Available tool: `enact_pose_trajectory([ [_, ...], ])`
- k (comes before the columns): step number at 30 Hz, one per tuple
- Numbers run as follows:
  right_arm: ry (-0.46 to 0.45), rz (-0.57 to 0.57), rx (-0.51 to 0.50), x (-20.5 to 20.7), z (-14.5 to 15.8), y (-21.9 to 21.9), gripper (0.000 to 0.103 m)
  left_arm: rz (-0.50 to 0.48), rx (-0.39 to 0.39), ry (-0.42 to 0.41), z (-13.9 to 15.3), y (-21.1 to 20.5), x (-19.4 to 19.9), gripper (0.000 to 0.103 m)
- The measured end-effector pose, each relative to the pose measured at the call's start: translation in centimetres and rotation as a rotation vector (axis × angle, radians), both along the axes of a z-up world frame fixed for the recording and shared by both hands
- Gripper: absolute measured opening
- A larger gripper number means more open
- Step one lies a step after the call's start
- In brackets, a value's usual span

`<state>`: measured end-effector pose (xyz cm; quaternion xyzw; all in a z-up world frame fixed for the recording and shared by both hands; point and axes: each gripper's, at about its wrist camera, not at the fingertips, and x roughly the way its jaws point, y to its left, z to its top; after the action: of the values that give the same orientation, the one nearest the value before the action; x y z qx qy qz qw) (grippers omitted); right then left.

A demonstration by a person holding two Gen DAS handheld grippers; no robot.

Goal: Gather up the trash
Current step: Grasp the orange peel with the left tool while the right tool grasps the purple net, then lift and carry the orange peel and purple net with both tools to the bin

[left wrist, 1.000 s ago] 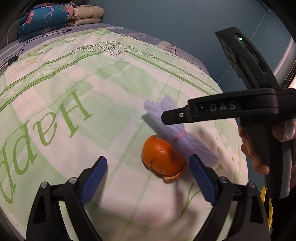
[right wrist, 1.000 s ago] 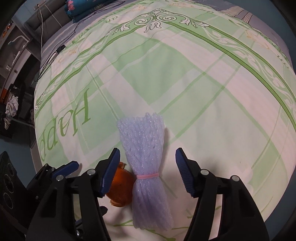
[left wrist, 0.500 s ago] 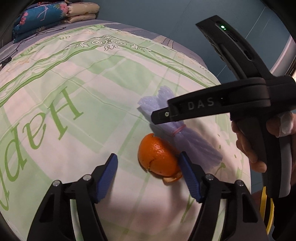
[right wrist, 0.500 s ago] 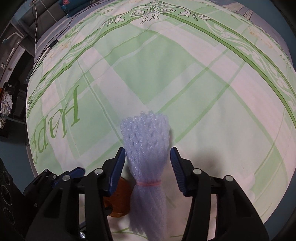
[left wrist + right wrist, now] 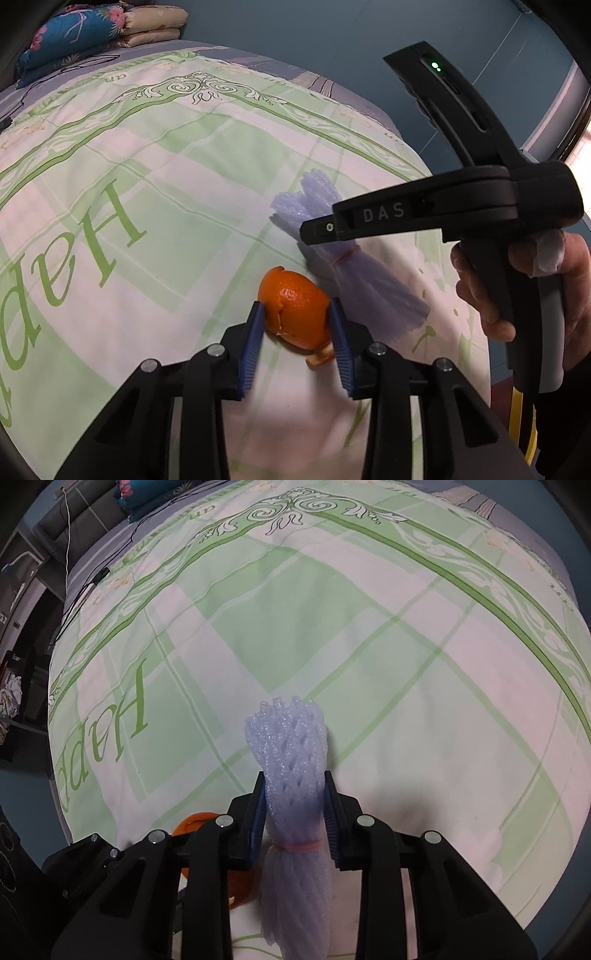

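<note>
An orange peel point(image 5: 295, 310) lies on the green and white bedsheet point(image 5: 155, 192). My left gripper point(image 5: 297, 314) is shut on it, blue pads against both sides. A pale purple foam fruit net point(image 5: 293, 771), tied with a pink rubber band, lies beside the peel. My right gripper point(image 5: 294, 794) is shut on the net just above the band. The net point(image 5: 314, 206) and the right gripper's body point(image 5: 443, 214) show in the left wrist view. The peel point(image 5: 195, 821) shows partly behind the right gripper's left finger.
Folded blankets point(image 5: 99, 26) lie at the bed's far end. A black cable point(image 5: 92, 579) runs over the far left side of the bed. The bed's edge point(image 5: 476, 332) drops off close to the right of the trash. A blue wall point(image 5: 314, 37) stands behind.
Both grippers have closed: the left from wide open around the peel onto it, the right from wide open around the net onto it. Both also moved forward.
</note>
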<state>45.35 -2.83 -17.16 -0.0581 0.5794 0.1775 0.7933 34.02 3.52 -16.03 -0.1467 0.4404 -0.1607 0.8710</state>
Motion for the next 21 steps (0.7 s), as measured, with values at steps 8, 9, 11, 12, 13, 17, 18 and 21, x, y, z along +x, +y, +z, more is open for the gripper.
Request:
enact_pose_trajectory([
  [8,-0.050,-0.024,0.038,-1.3,2.1,-1.4,0.026,-0.010,-0.007,-0.050,2.6,0.5,-2.1,0.032],
  [9,-0.056,-0.027,0.043,-1.6,2.5,-1.7,0.026,-0.010,-0.002,-0.063,3.0,0.5,-2.5,0.032],
  [11,-0.076,-0.036,0.062,-2.5,3.5,-2.4,0.026,-0.009,0.001,-0.095,4.3,0.5,-3.7,0.032],
  [12,-0.081,-0.038,0.072,-2.9,3.9,-2.7,0.026,-0.011,0.004,-0.111,4.8,0.5,-4.3,0.032],
  [13,-0.092,-0.031,0.087,-3.8,4.6,-3.1,0.026,-0.011,0.012,-0.135,5.5,0.4,-5.1,0.032],
  [17,-0.134,-0.031,0.122,-6.8,6.7,-4.8,0.026,-0.015,0.010,-0.204,8.1,0.1,-8.2,0.031],
  [18,-0.140,-0.033,0.130,-7.5,7.2,-5.2,0.026,-0.016,0.007,-0.218,8.6,0.0,-8.8,0.030],
  [21,-0.172,-0.046,0.152,-10.2,8.7,-6.9,0.026,-0.046,-0.016,-0.273,11.1,-0.5,-11.2,0.002],
])
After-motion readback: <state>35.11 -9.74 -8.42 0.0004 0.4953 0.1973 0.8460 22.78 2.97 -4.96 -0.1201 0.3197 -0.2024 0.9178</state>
